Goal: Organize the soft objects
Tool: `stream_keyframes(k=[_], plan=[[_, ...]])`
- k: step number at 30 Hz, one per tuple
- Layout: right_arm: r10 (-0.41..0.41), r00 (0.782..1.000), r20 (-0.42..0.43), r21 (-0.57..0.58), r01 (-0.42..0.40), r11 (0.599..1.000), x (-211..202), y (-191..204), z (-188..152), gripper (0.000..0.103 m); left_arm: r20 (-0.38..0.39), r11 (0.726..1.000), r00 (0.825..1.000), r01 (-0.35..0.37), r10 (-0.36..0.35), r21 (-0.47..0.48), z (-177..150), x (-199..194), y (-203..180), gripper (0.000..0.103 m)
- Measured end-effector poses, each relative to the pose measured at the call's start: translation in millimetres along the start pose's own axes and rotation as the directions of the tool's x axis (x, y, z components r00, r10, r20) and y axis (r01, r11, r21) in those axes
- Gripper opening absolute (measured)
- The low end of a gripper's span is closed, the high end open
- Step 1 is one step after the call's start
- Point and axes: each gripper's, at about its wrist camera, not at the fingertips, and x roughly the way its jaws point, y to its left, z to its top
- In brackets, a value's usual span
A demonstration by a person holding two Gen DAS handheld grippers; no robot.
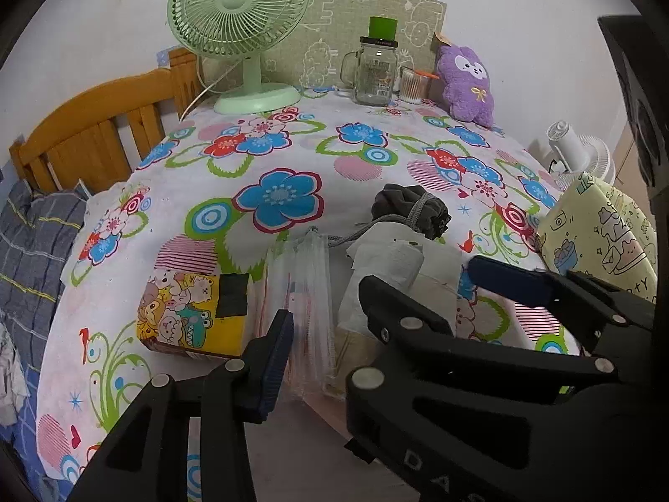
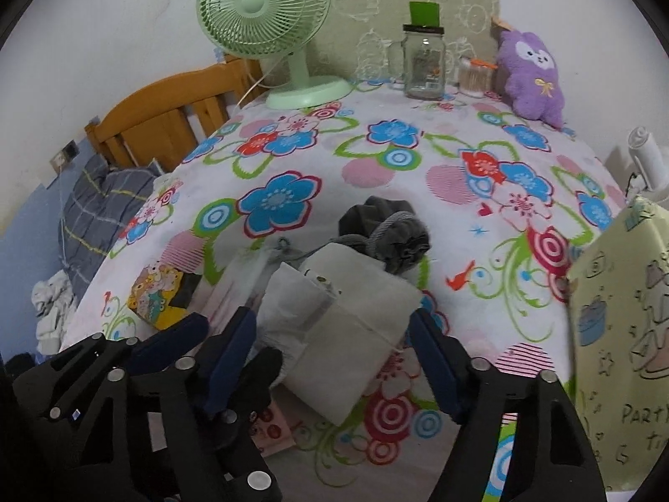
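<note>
A white tissue pack (image 2: pixel 347 334) lies near the front edge of the flowered table (image 2: pixel 376 175); it also shows in the left wrist view (image 1: pixel 393 276). Behind it lies a dark grey drawstring pouch (image 2: pixel 389 230) (image 1: pixel 409 209). A clear plastic bag (image 1: pixel 305 293) lies to its left. A yellow cartoon tissue box (image 1: pixel 188 313) (image 2: pixel 159 297) sits further left. A purple plush (image 1: pixel 466 83) (image 2: pixel 531 79) stands at the back right. My right gripper (image 2: pixel 334 355) is open, its fingers either side of the white pack. My left gripper (image 1: pixel 376 313) is open, just left of it, over the plastic bag.
A green fan (image 1: pixel 238 33), a glass jar mug (image 1: pixel 374 71) and a cotton swab cup (image 1: pixel 412 85) stand at the back. A yellow paper gift bag (image 2: pixel 623 343) stands at the right edge. A wooden headboard (image 1: pixel 92 129) and bedding are at the left.
</note>
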Motion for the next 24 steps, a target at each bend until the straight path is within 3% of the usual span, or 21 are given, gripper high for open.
stream_keyframes(k=[4,8,13,24], plan=[[0.032,0.999,-0.015,-0.019,-0.032,0.999,5,6,2,0.061,-0.011,1.000,1.000,0.019,-0.019,0.000,1,0,4,0.049],[0.061,0.997,-0.040,-0.027,-0.062,0.998,9,12,4,0.053,-0.029,1.000,1.000,0.001,0.000,0.009,2,0,7,0.063],[0.063,0.996,-0.057,-0.037,-0.065,0.997,12,15,5,0.041,-0.039,1.000,0.999,-0.001,0.001,0.006,1,-1,10,0.068],[-0.004,1.000,-0.002,-0.009,0.004,1.000,-4,5,4,0.035,-0.014,1.000,1.000,0.012,-0.012,0.002,2,-13,6,0.079]])
